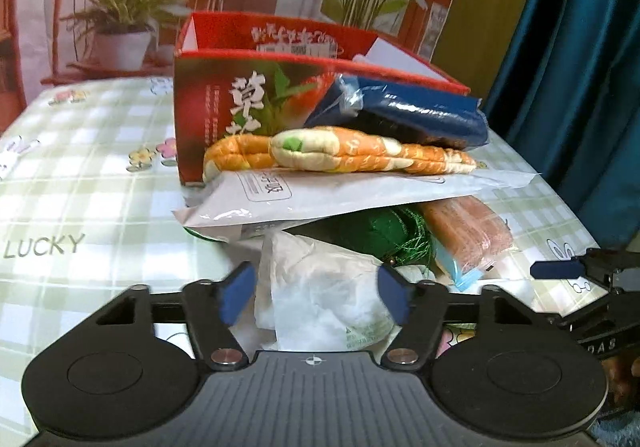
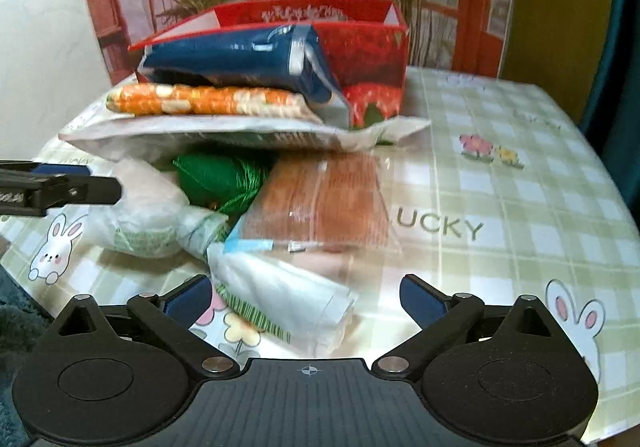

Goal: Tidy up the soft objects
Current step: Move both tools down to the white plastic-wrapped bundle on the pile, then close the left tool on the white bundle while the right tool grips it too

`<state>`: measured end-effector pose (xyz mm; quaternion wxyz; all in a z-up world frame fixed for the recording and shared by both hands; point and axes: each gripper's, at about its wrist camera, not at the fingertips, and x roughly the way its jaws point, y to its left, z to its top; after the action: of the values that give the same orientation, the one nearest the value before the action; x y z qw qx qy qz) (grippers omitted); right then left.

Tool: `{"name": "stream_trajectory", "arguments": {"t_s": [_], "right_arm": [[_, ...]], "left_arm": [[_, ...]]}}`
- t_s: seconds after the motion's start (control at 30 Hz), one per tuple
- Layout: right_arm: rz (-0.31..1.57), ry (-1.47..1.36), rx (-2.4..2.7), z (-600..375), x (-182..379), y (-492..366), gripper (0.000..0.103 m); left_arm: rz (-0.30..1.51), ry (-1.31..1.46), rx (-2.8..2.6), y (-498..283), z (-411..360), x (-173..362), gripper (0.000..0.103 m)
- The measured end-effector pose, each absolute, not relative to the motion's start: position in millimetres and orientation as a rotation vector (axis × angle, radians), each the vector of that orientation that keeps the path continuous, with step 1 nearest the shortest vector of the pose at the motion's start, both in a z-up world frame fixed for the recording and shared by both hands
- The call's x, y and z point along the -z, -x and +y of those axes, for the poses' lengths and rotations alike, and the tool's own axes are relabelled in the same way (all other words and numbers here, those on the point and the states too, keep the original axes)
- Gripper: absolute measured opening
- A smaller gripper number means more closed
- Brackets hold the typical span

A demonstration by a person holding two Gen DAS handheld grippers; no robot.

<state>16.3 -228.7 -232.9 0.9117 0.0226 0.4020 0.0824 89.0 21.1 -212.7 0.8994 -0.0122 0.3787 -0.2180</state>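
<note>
A pile of soft packs leans on the red open box (image 1: 224, 95): a dark blue pack (image 1: 404, 115) on top, an orange-and-cream quilted cloth (image 1: 340, 153) below it, then a flat white pouch (image 1: 340, 193). Under the pouch lie green yarn (image 2: 218, 175) and an orange wrapped pack (image 2: 328, 201) at about 3 o'clock from the yarn. Two crumpled white bags lie nearest, one (image 2: 144, 215) at 7 o'clock from the yarn, the other (image 2: 280, 295) at 5 o'clock.
</note>
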Motion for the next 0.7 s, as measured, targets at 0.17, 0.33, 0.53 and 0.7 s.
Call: {"name": "stream_trajectory", "arguments": {"t_s": [0.17, 0.33, 0.53, 0.7], "right_arm": [[0.863, -0.063, -0.189, -229, 238, -23, 0.088], [0.885, -0.086, -0.195, -231, 241, -26, 0.083], [0.878, -0.096, -0.213, -230, 240, -26, 0.074], [0.862, -0.112, -0.224, -231, 237, -24, 0.063]], "left_arm": [[0.828, 0.042, 0.460, -97, 23, 224, 0.034], [0.843, 0.045, 0.438, -94, 27, 225, 0.026], [0.871, 0.087, 0.397, -88, 39, 227, 0.026], [0.883, 0.087, 0.392, -87, 40, 229, 0.027]]}}
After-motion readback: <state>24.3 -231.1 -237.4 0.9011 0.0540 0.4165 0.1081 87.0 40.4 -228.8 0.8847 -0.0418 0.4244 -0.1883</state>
